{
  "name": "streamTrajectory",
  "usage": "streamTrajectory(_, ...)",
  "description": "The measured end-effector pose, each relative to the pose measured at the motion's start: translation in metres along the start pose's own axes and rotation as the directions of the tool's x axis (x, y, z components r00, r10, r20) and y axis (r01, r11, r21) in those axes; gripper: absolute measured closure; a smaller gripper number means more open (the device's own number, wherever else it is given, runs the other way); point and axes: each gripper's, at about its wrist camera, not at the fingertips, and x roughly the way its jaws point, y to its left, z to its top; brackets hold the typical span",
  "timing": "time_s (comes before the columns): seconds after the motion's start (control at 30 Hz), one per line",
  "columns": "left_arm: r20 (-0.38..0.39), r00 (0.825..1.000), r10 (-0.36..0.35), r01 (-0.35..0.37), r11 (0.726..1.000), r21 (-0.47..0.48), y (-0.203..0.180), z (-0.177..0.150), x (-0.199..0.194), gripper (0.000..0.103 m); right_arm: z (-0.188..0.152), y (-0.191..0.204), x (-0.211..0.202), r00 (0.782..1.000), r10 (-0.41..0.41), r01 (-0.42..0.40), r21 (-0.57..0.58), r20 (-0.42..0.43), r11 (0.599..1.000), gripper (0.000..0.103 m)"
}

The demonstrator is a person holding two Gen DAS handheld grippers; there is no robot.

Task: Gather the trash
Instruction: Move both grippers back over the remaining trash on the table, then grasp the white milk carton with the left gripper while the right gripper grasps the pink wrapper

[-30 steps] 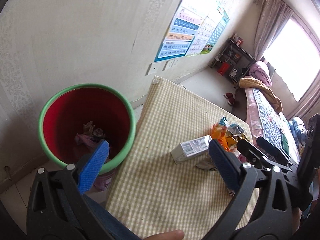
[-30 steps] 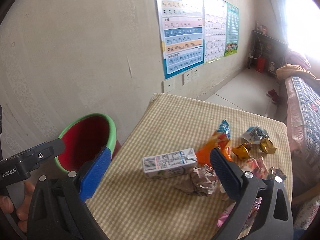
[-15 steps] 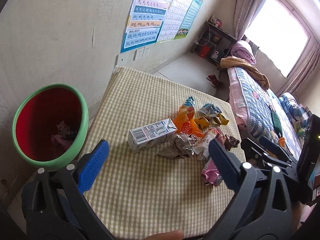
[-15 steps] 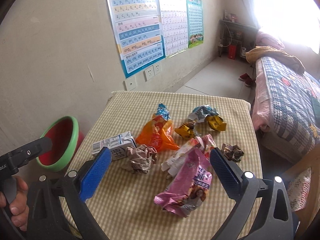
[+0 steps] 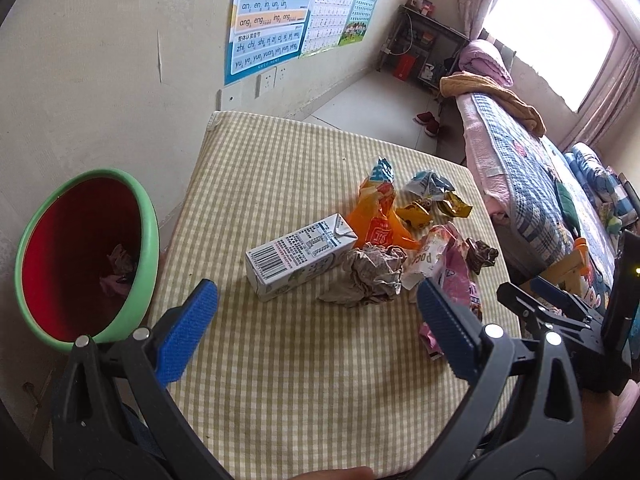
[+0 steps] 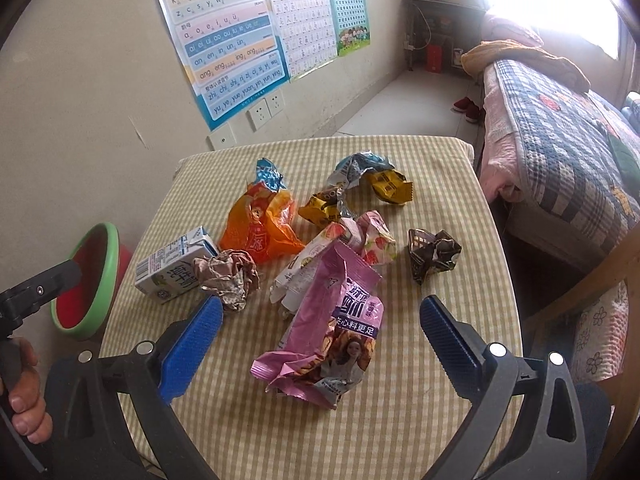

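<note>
Trash lies on a checked table [image 5: 280,380] [image 6: 420,420]: a white milk carton [image 5: 298,256] [image 6: 170,268], a crumpled paper ball [image 5: 372,272] [image 6: 228,276], an orange wrapper [image 5: 378,220] [image 6: 260,228], a pink snack bag [image 6: 332,340] [image 5: 460,280], a pink-white wrapper [image 6: 352,248], yellow wrappers [image 6: 360,192] and a dark crumpled wrapper [image 6: 434,254]. A red bin with a green rim [image 5: 84,256] [image 6: 94,280] stands left of the table with some trash inside. My left gripper [image 5: 316,332] is open, short of the carton. My right gripper [image 6: 320,340] is open, with the pink bag between its fingers.
A wall with posters [image 6: 232,40] and sockets runs behind the table. A bed with a checked quilt [image 6: 560,140] stands to the right. A wooden chair frame [image 6: 580,300] is close to the table's right edge. Red slippers [image 6: 466,106] lie on the floor.
Both grippers have swung right, from the bin toward the trash pile. The bin has slid to the left edge of both views. Both stay open and empty.
</note>
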Motion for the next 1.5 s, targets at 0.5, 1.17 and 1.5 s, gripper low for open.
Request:
streamTrajectory(0.5,-0.153,0.988,0.014,-0.003,0.998,0.066,0.013,0.014,0.075,0.006,-0.013,-0.025,0.067,0.986,0.015,0.004,0.120,-0.165,0.993,0.007)
streamTrajectory(1.17,-0.309,0.946,0.096,-0.010,0.963,0.271,0.011,0.015,0.156,0.030,-0.017,-0.026,0.105,0.962,0.078,-0.037,0.158,-0.263,0.987,0.040)
streamTrajectory(1.5,-0.298,0.952,0.075,0.008,0.963,0.270,0.002,0.010,0.145,0.061,-0.021,-0.022,0.095,0.968,0.083,-0.047,0.154,-0.237,0.987,0.055)
